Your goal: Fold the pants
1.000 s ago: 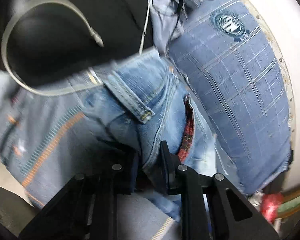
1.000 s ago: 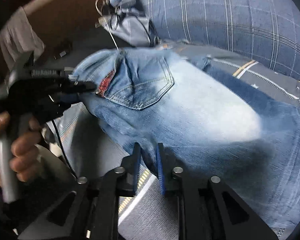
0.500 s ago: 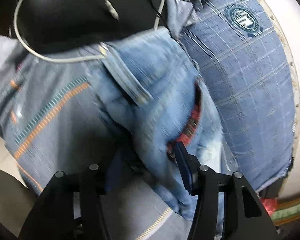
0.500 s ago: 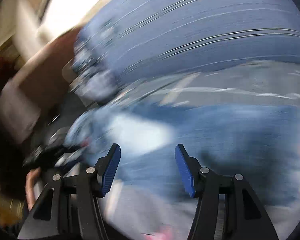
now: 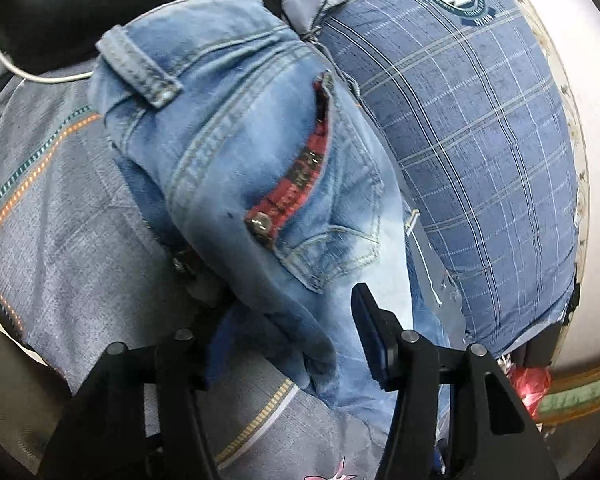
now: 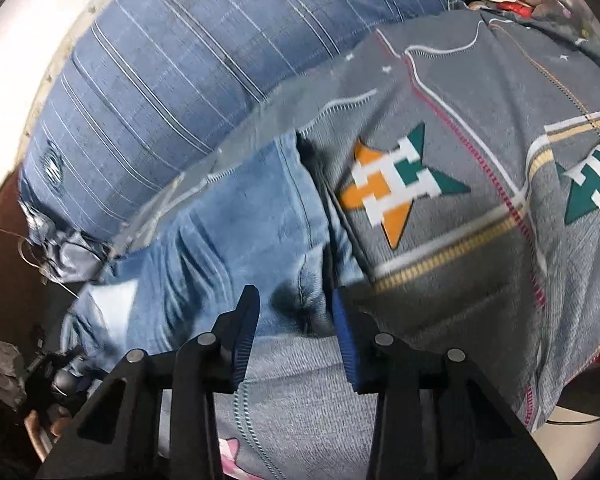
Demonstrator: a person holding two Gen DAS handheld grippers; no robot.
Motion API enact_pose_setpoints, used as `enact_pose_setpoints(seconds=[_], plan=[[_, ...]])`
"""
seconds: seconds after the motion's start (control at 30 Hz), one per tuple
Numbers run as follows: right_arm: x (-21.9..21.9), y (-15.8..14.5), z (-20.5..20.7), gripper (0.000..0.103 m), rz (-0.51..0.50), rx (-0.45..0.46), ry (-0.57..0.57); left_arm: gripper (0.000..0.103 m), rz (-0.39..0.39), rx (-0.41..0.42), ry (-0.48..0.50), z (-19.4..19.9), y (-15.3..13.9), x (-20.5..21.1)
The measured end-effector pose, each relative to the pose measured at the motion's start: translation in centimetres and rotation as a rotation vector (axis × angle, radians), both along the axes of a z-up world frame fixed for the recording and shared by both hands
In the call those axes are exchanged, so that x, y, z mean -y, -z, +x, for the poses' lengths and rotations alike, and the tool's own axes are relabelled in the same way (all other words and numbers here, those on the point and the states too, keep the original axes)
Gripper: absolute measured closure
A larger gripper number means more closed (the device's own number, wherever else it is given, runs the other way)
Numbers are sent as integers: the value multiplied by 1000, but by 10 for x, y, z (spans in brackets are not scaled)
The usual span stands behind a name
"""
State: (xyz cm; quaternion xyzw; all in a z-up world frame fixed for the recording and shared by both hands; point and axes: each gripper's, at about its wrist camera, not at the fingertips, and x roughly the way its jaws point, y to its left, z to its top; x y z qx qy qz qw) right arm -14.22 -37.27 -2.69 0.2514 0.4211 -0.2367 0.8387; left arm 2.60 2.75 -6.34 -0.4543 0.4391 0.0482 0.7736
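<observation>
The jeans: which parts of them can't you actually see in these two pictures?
- Left wrist view: the jeans run under the open left gripper; its left finger is buried in denim, so the legs are hidden.
- Right wrist view: the jeans are blurred; the right gripper covers their near edge, and the waist is cut off at left.

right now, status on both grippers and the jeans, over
Left gripper open, jaws straddling the jeans near the back pocket. Right gripper open over a jeans fold. Jeans lie bunched on the bedsheet, against the pillow.
</observation>
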Motion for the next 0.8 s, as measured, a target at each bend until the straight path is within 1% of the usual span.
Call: enact_pose_setpoints(seconds=[0.03, 0.07, 0.1, 0.13, 0.17, 0.2, 0.23, 0.27, 0.3, 0.33, 0.37, 0.4, 0.43, 0.47, 0.5, 0.53, 0.57, 0.6, 0.63, 0.67, 0.7, 0.73, 0.77, 0.8], plan=[[0, 5, 2, 65, -9, -14, 7, 58, 4, -7, -2, 3, 2, -2], [1, 9, 1, 70, -17, -31, 17, 66, 8, -14, -2, 3, 4, -1], [2, 11, 4, 79, -24, -48, 25, 70, 13, -29, 2, 4, 6, -2], [4, 11, 6, 96, -23, -53, 29, 79, 15, -35, 4, 4, 8, -2], [4, 9, 7, 97, -16, -45, 26, 88, 18, -35, 3, 1, 8, -4], [2, 1, 10, 97, -28, -21, 12, 88, 16, -19, 2, 0, 5, -6], [-1, -6, 15, 99, -53, -3, 2, 89, -4, 29, -3, -4, 0, -10], [-4, -22, 18, 100, -99, 23, -12, 89, -15, 62, -8, -7, -4, -12], [-7, -33, 20, 100, -125, 45, -27, 90, -2, 123, -21, -13, -15, -15], [-8, -45, 21, 101, -146, 70, -37, 90, 25, 154, -30, -18, -21, -17], [-9, -55, 20, 103, -170, 87, -37, 90, 43, 164, -36, -21, -24, -18], [-10, -62, 18, 103, -195, 89, -37, 90, 66, 156, -46, -23, -24, -20], [-10, -63, 15, 103, -220, 78, -39, 90, 79, 130, -54, -23, -19, -21], [-8, -59, 12, 103, -243, 47, -28, 90, 88, 102, -58, -22, -14, -22], [-1, -46, 10, 103, -240, -2, -10, 90, 99, 50, -59, -17, -5, -21], [8, -33, 8, 103, -195, -17, -8, 87, 89, 3, -44, -12, 4, -20], [13, -22, 4, 100, -149, -11, -8, 82, 62, -34, -20, -8, 13, -18], [15, -14, 2, 98, -106, -5, -10, 80, 23, -51, 7, -6, 20, -16], [14, -12, 2, 98, -88, -4, -19, 74, 9, -52, 17, -7, 21, -14], [11, -15, 6, 92, -82, 5, -40, 65, 24, -36, 20, -8, 18, -12], [8, -21, 11, 81, -95, 16, -57, 59, 47, -21, 30, -9, 13, -9], [5, -27, 19, 50, -121, 18, -71, 50, 58, -8, 38, -9, 11, -7], [3, -33, 28, 36, -153, 14, -81, 48, 70, 9, 54, -10, 9, -5], [4, -38, 40, 36, -178, 7, -89, 48, 83, 16, 79, -9, 8, -1]])
